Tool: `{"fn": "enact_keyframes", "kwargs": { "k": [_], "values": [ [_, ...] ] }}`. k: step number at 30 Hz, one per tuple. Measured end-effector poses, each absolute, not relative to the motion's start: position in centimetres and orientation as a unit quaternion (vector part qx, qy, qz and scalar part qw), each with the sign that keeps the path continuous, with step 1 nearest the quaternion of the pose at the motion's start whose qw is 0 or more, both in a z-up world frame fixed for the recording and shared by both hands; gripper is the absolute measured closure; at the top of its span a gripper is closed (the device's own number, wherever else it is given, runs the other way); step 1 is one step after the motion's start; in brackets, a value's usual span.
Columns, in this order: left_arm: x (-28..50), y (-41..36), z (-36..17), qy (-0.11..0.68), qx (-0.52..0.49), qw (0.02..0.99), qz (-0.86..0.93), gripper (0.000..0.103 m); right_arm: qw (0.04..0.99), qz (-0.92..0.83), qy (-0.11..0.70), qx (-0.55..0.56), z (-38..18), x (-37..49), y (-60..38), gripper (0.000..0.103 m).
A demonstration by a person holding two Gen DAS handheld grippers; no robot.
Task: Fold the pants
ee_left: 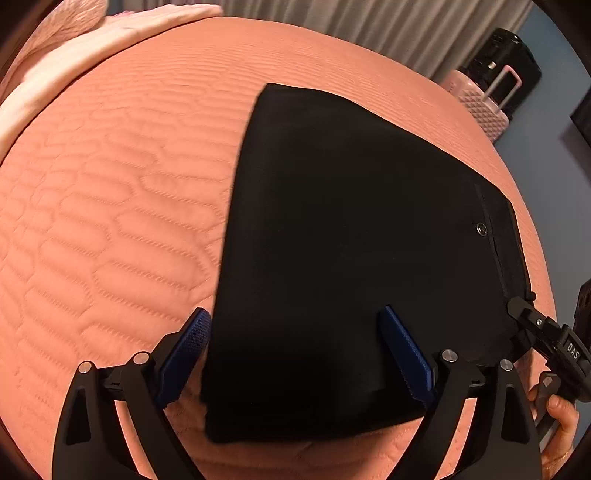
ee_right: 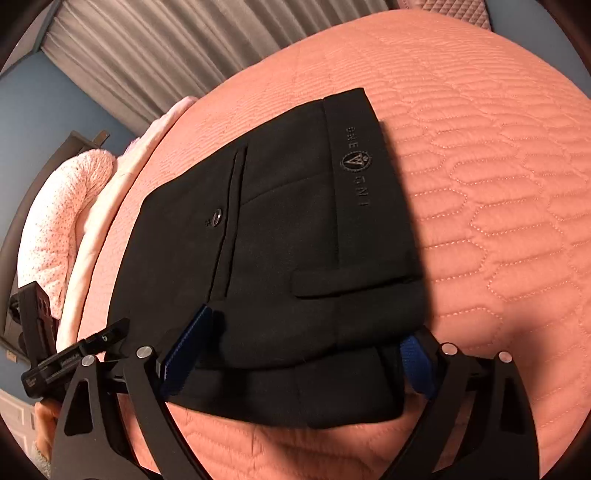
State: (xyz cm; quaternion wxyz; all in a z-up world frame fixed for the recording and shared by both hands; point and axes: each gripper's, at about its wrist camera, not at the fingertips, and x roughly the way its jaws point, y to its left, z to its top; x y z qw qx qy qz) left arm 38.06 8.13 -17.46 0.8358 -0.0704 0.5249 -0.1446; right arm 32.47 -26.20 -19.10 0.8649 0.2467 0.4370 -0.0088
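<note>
Black pants [ee_left: 332, 240] lie folded into a compact stack on the salmon quilted bedspread [ee_left: 110, 203]. A back pocket with a button [ee_right: 217, 215] and a printed waistband logo [ee_right: 356, 160] face up. My left gripper [ee_left: 295, 312] hovers open over the stack's near left corner, with one blue pad [ee_left: 188, 343] just off the left edge and the other over the cloth. My right gripper [ee_right: 310, 325] stands open over the waistband end's near edge, where the layers [ee_right: 295, 391] show. Neither gripper's pads press on the fabric.
Pink pillows [ee_right: 62, 221] and a folded pale blanket lie at the bed's head. Beyond the far edge of the bed stand a pink suitcase [ee_left: 487, 107] and a black bag [ee_left: 513, 55], in front of grey curtains [ee_left: 369, 22]. A hand [ee_left: 557, 413] holds the right gripper.
</note>
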Motion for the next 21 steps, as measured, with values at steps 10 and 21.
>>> {"fn": "enact_keyframes", "kwargs": {
  "k": [10,21],
  "values": [
    [34.2,8.7,-14.4,0.525,-0.064,0.835,-0.151,0.086,0.86,0.034,0.443,0.252,-15.9,29.2,-24.9,0.084],
    [18.2,10.7,-14.6,0.546,-0.052,0.819,-0.168,0.084,0.844,0.028,0.463,0.271,-16.3,11.0,-21.7,0.085]
  ]
}}
